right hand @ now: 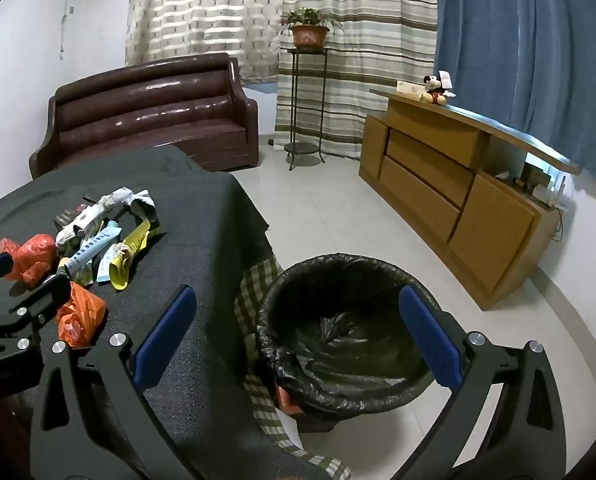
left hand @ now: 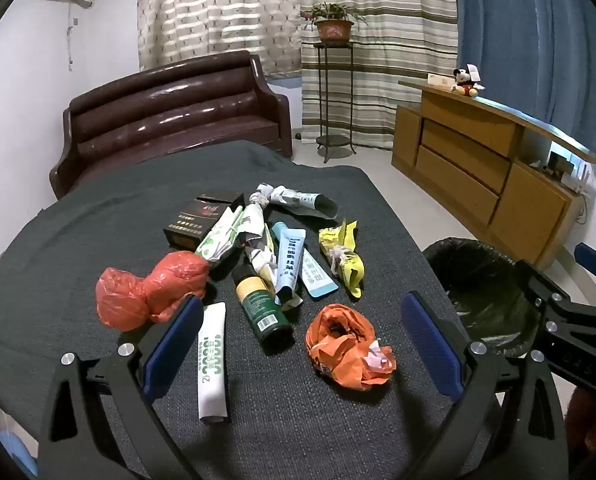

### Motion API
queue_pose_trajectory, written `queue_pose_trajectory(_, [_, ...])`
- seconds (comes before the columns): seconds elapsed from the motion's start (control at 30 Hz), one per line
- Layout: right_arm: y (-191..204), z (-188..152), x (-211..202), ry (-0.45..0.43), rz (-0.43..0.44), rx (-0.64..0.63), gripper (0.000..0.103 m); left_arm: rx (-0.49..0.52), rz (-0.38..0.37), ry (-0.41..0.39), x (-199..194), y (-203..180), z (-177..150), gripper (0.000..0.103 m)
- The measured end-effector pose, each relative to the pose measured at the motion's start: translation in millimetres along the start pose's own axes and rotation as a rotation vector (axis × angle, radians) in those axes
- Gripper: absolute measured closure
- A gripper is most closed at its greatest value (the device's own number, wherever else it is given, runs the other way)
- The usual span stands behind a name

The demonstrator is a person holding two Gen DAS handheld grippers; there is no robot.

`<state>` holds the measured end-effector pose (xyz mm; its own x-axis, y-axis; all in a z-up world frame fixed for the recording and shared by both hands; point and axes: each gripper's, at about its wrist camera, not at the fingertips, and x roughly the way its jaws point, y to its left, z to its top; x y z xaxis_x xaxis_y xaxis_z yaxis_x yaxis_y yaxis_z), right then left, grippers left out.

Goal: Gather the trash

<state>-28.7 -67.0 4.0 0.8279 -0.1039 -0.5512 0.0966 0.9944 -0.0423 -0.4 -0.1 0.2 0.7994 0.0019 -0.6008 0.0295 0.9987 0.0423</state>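
From the left wrist view, the left gripper (left hand: 298, 344) hangs with its jaws spread wide and nothing between them, just above the dark cloth of the table (left hand: 78, 208). The trash pile lies straight ahead of it: the white tube (left hand: 212, 360) sits nearest, by the left finger, its long axis running nearly along the fingers, so I'd guess the wrist needs a turn to pinch it across. The crumpled orange bag (left hand: 348, 346) lies between the fingers, towards the right one. Further off are the green bottle (left hand: 262, 304) and the red bag (left hand: 150, 290). From the right wrist view, the right gripper (right hand: 296, 336) is equally open and empty, poised over the black-lined bin (right hand: 338, 320) beside the table, well off from the pile, so the left one is nearer. The bin's base is hidden behind the hanging checked cloth (right hand: 258, 280).
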Motion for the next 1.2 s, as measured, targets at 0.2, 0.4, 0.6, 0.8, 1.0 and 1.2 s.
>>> queue_pose_trajectory(0.2, [-0.3, -0.2, 0.0, 0.0, 0.002, 0.002, 0.004, 0.001, -0.001, 0.004, -0.2, -0.6, 0.1, 0.007])
queue_pose_trajectory(0.4, [-0.7, 0.0, -0.6, -0.001, 0.003, 0.003, 0.004, 0.001, 0.0, 0.005, 1.0, 0.6, 0.2, 0.007])
queue_pose_trajectory(0.6, [-0.4, -0.4, 0.1, 0.0, 0.002, 0.004, 0.004, 0.0, 0.003, 0.008, -0.5, 3.6, -0.5, 0.007])
queue_pose_trajectory(0.8, [-0.4, -0.6, 0.6, 0.001, 0.003, 0.004, 0.004, 0.002, 0.004, 0.008, -0.4, 3.3, -0.6, 0.007])
queue_pose_trajectory(1.0, [-0.4, -0.8, 1.2, 0.002, 0.004, 0.005, 0.004, 0.0, 0.006, 0.009, -5.2, 4.7, -1.8, 0.007])
queue_pose_trajectory(1.2, [-0.5, -0.9, 1.3, 0.003, 0.004, 0.006, 0.004, 0.002, 0.005, 0.009, -5.3, 4.6, -1.8, 0.007])
